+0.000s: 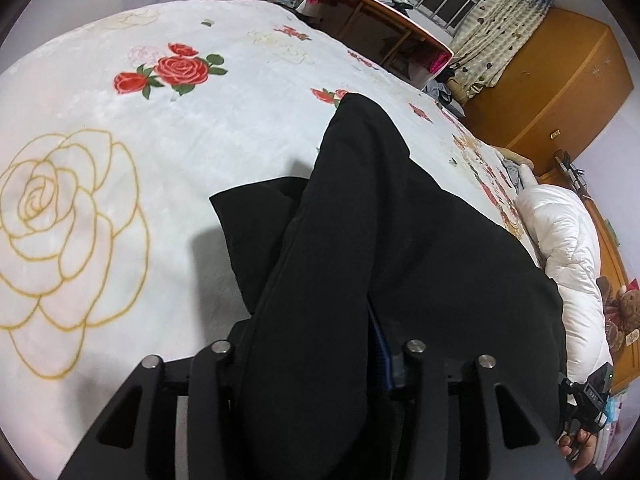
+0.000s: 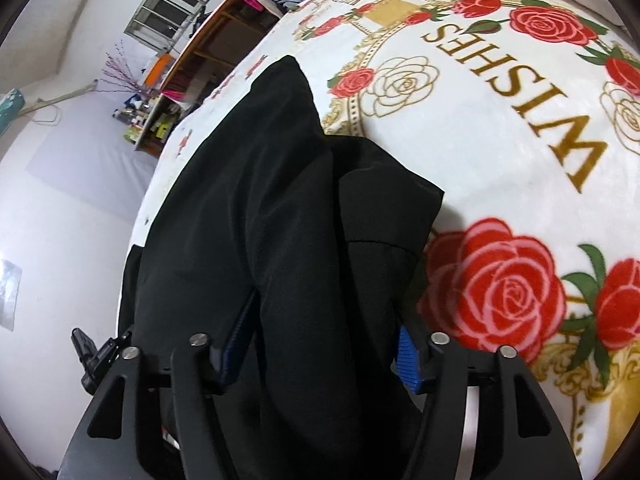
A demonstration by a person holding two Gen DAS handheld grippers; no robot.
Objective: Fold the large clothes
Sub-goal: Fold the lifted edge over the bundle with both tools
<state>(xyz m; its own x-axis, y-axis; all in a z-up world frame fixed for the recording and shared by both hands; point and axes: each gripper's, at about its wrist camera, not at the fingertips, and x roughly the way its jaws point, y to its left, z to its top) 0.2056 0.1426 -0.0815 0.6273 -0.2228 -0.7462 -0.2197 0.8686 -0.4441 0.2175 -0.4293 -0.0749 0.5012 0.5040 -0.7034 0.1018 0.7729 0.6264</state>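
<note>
We see a black garment (image 1: 400, 240) lying folded on a rose-print blanket (image 1: 120, 200) on a bed. Our left gripper (image 1: 316, 356) stands partly open around a fold of it. Our right gripper (image 2: 320, 356) gapes wider around another fold, blue pads (image 2: 408, 360) clear of the cloth

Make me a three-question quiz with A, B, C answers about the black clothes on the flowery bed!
1. Where does the black garment lie?
A. on the blanket
B. on the floor
C. in the wardrobe

2. What colour are the right gripper pads?
A. yellow
B. blue
C. pink

3. What is between the left gripper jaws?
A. nothing
B. a pillow
C. black cloth

Answers: 1 A, it spreads over the rose-print blanket. 2 B, ribbed blue pads flank the cloth. 3 C, a fold of the garment fills the gap.
</note>
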